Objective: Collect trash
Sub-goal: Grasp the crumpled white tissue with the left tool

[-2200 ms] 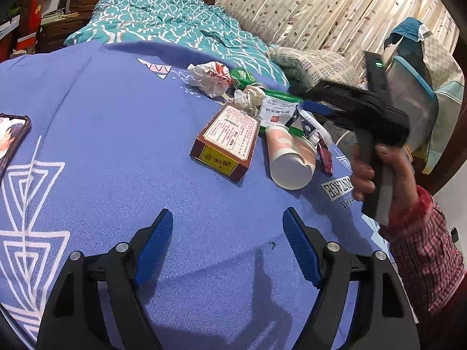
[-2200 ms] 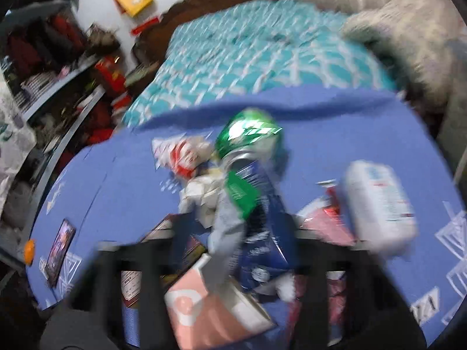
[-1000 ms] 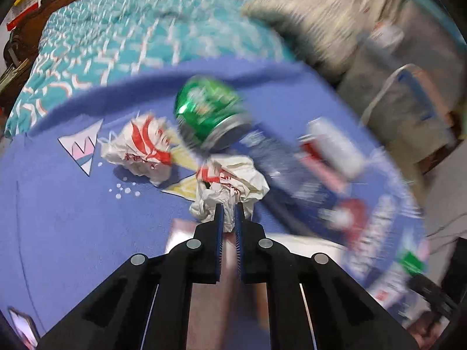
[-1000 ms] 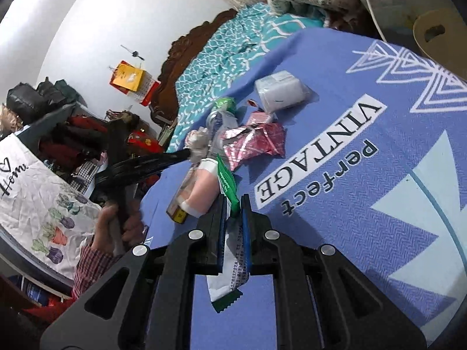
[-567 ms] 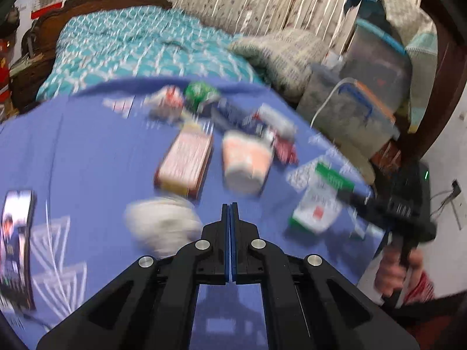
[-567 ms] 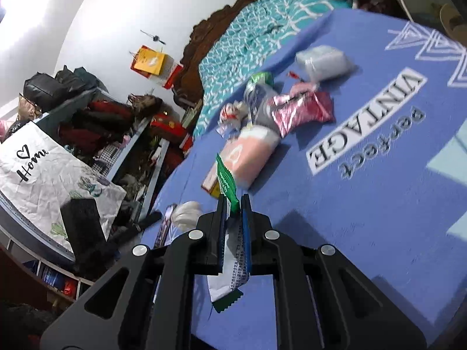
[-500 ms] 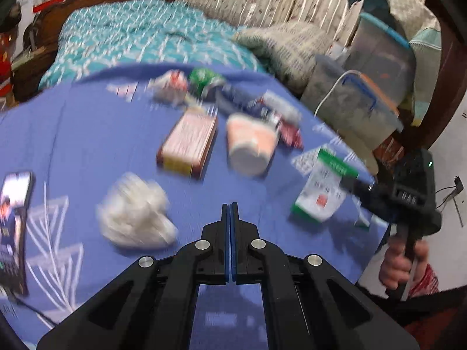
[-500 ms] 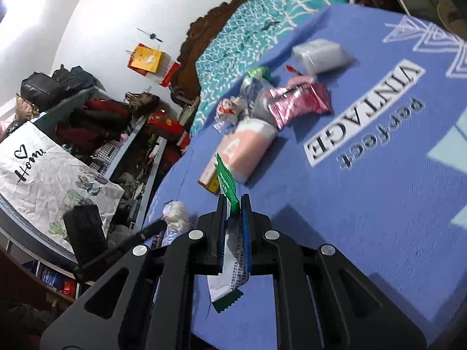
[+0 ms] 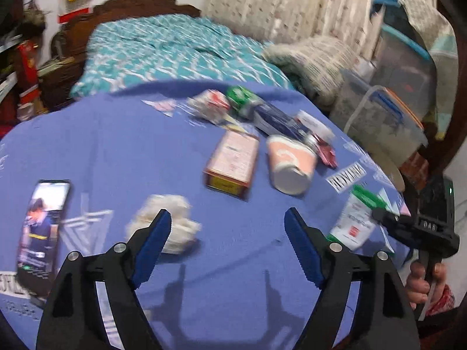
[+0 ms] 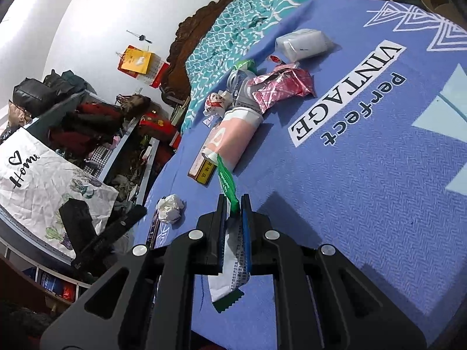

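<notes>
My left gripper (image 9: 227, 218) is open and empty above the blue tablecloth (image 9: 116, 145). A crumpled white paper ball (image 9: 172, 221) lies on the cloth just beyond its left finger; it also shows in the right wrist view (image 10: 170, 207). My right gripper (image 10: 233, 204) is shut on a white and green wrapper (image 10: 230, 256), held above the table's near right edge; the wrapper also shows in the left wrist view (image 9: 354, 221). Farther back lie a brown box (image 9: 233, 160), a pink paper cup (image 9: 292, 163), a green can (image 9: 242, 102) and a pink foil wrapper (image 10: 280, 87).
A phone (image 9: 43, 227) with a lit screen lies at the left of the table. A white plastic pack (image 10: 303, 43) lies at the far side. A bed (image 9: 163, 52) with a teal cover stands behind the table. Storage boxes (image 9: 385, 116) stand to the right, cluttered shelves (image 10: 87, 134) to the left.
My left gripper has opened and let go of the paper ball, which now lies on the cloth near the phone. My right gripper keeps hold of the wrapper.
</notes>
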